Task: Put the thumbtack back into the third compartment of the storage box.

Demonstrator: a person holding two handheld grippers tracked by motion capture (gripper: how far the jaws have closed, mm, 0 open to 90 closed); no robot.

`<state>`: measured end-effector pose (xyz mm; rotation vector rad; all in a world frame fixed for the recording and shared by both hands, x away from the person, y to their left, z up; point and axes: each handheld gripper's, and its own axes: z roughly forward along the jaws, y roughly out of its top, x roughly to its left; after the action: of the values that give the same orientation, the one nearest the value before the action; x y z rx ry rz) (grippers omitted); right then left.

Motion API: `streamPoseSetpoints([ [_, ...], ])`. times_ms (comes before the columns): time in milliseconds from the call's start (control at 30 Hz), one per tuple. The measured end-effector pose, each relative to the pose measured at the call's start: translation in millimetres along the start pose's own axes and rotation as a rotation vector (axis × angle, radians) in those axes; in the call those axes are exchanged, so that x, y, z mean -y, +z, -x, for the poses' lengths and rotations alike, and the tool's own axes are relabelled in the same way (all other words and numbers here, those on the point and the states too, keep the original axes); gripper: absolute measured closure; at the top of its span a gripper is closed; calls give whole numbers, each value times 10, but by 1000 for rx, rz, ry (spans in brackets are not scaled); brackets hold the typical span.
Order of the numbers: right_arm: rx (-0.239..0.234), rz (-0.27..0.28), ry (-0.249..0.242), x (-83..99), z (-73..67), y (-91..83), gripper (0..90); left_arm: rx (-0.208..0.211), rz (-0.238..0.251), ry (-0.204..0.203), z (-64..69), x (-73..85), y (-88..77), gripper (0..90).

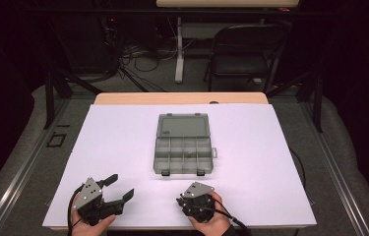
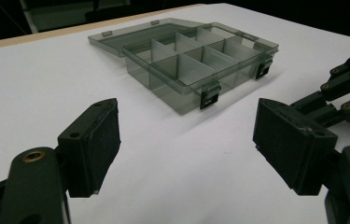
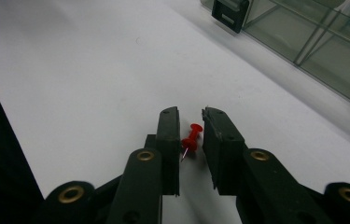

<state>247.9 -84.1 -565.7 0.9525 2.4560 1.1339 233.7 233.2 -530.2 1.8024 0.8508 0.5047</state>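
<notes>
The red pushpin (image 3: 191, 137) is lying on the white sheet (image 1: 123, 147) between the jaws of the right gripper (image 3: 190, 133), and that is the relation the next move is turning on. Its long axis is running roughly along the jaws, slightly slanted, with the round head pointing away from the hand toward the box and the metal tip pointing back toward the gripper's body. The jaws are standing narrowly apart on either side of it; the tip end is sitting very close to one pad, while a small gap is showing at the other, so the pin is not yet being squeezed.

The clear compartment box (image 1: 184, 144), lid thrown back, is sitting on the sheet beyond the pushpin, well apart from it. The right gripper (image 1: 198, 196) is plainly the nearer one. The left gripper (image 1: 118, 188) is resting off to the side of the pushpin, its jaws standing wide apart with nothing between them, aiming toward the box (image 2: 196, 63).
</notes>
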Motion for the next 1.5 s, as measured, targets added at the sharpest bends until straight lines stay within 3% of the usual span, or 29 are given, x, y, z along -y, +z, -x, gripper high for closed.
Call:
streamPoseSetpoints([
  [267,-5,0,0,0,-9,1,830,0,-1,1,-1,0,0,229],
  [933,-22,8,23,-11,6,3,835,2,-2,3,1,1,0,229],
  [1500,-33,39,48,-117,44,-135,836,-5,0,1,6,-1,-6,230],
])
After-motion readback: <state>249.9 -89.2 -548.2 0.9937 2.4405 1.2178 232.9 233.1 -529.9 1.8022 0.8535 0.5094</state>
